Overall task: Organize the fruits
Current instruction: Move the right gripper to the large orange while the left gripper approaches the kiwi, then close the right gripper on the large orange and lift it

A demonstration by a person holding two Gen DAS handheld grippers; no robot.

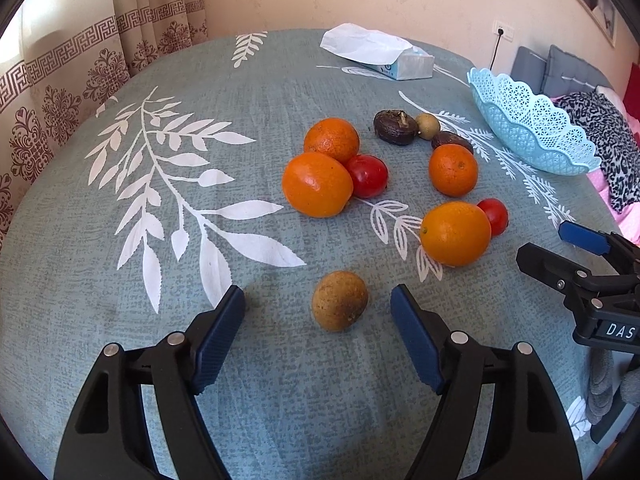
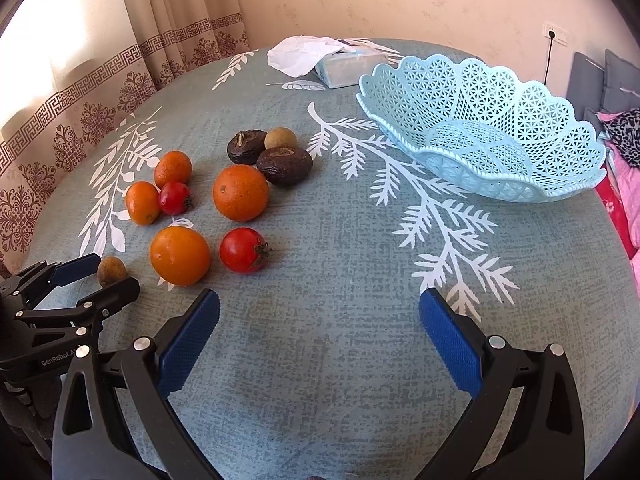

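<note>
A small brown round fruit (image 1: 339, 301) lies on the teal tablecloth between the blue pads of my left gripper (image 1: 317, 300). The jaws stand apart with a gap on each side, so the pads do not touch it. The right wrist view shows the same fruit (image 2: 111, 271) inside the left gripper (image 2: 100, 280). Beyond it lie several oranges (image 1: 318, 184), two red tomatoes (image 1: 367, 176), two dark wrinkled fruits (image 1: 394, 127) and another small brown fruit (image 1: 427, 126). My right gripper (image 2: 320, 300) is open over bare cloth, with nothing between its fingers. The light blue lattice basket (image 2: 480, 176) stands empty at the right.
A tissue pack (image 1: 404, 62) with a white sheet on it lies at the table's far side. Curtains hang at the left. A bed with pink and leopard-print fabric (image 1: 604, 128) lies past the table's right edge.
</note>
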